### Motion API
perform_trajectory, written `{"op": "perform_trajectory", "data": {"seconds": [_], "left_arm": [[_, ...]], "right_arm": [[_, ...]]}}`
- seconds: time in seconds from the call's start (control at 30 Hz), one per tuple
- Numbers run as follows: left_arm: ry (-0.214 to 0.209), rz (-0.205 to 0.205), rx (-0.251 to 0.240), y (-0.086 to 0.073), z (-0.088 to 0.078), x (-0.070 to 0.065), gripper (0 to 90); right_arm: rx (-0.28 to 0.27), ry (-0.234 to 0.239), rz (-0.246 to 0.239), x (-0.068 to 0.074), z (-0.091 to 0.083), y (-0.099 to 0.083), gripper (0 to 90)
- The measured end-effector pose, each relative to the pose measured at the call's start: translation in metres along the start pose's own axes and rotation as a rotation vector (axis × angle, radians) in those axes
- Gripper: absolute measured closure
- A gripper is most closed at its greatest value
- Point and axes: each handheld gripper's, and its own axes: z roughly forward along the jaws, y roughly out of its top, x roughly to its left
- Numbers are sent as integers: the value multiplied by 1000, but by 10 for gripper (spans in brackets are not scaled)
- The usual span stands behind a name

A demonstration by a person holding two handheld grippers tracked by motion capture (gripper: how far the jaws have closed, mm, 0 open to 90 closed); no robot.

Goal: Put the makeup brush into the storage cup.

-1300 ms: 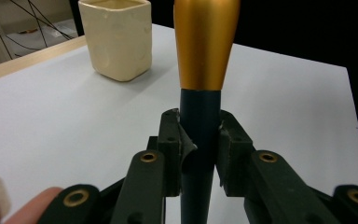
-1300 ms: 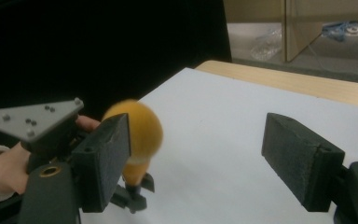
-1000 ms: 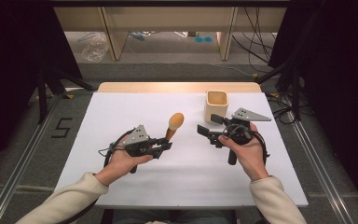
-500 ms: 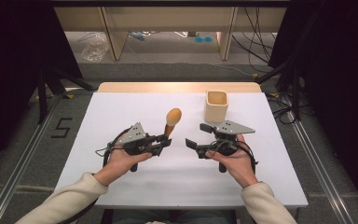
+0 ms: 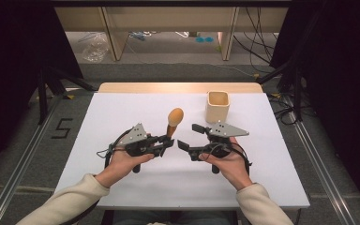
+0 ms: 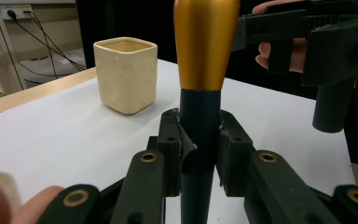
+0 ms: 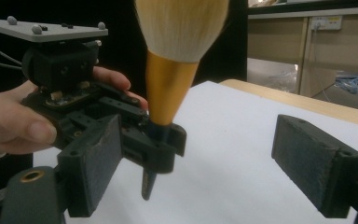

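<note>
Table-level right gripper view reveals brush [image 7: 175, 60] bristles, white.

Fingers [image 6: 200, 154] clamp brush [image 6: 205, 51] upright — cup [image 6: 126, 74] (cream) behind.

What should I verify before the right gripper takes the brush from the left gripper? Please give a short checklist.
1. Left gripper holds the makeup brush firmly by its dark handle: ok.
2. Brush stands upright, bristles on top: ok.
3. Right gripper is open wide enough for the handle: ok; its fingers stand far apart, with nothing pressed between them.
4. Right gripper is lined up on the brush: not ok; the brush is toward one finger, not centred.
5. Free handle left for a second grip: cannot tell; only the pointed tip shows below the left fingers.
6. Cream cup stands apart from both grippers: ok.
</note>
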Motion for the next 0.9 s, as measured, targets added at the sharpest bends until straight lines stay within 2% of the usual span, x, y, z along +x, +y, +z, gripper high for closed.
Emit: {"op": "perform_trajectory", "data": {"seconds": [0.03, 0.07, 0.13, 0.17, 0.2, 0.27, 0.33, 0.4, 0.43, 0.47, 0.6, 0.63, 0.77, 0.9], "left_arm": [[-1, 0, 1, 0, 0, 0, 742], [-3, 8, 1, 0, 0, 0, 742], [-4, 5, 0, 0, 1, -1, 742], [-8, 7, 0, 0, 1, -2, 742], [-7, 7, -1, 0, 1, -2, 742], [-10, 6, -1, 0, 1, -3, 742], [-10, 3, 2, 0, 2, -3, 742], [-10, 5, 2, 0, 2, -3, 742], [-10, 3, 1, 0, 2, -4, 742], [-10, 2, 1, 0, 2, -4, 742], [-10, 1, 1, 0, 2, -4, 742], [-9, 8, 1, 0, 2, -4, 742], [-8, 6, -1, -1, 3, -4, 742], [-4, 7, -2, -1, 3, -4, 742]], "right_arm": [[-11, 3, -4, 0, 2, 0, 186], [6, 3, -4, 1, 2, 1, 199], [-26, 0, 0, 3, 6, 2, 234], [-16, 6, 8, 5, 6, 4, 246], [-54, -2, -12, 4, 9, 4, 264], [-70, 19, 34, 7, 12, 5, 298], [-62, 21, 35, 8, 14, 5, 326], [-88, 26, 46, 8, 17, 4, 371], [-66, 25, 50, 8, 16, 4, 383], [-92, 20, 56, 8, 19, 4, 401], [-105, 28, 64, 10, 22, 5, 465], [-86, 30, 61, 10, 21, 5, 471], [-109, 32, 90, 12, 25, 5, 516], [-118, 27, 91, 13, 28, 7, 547]]}}
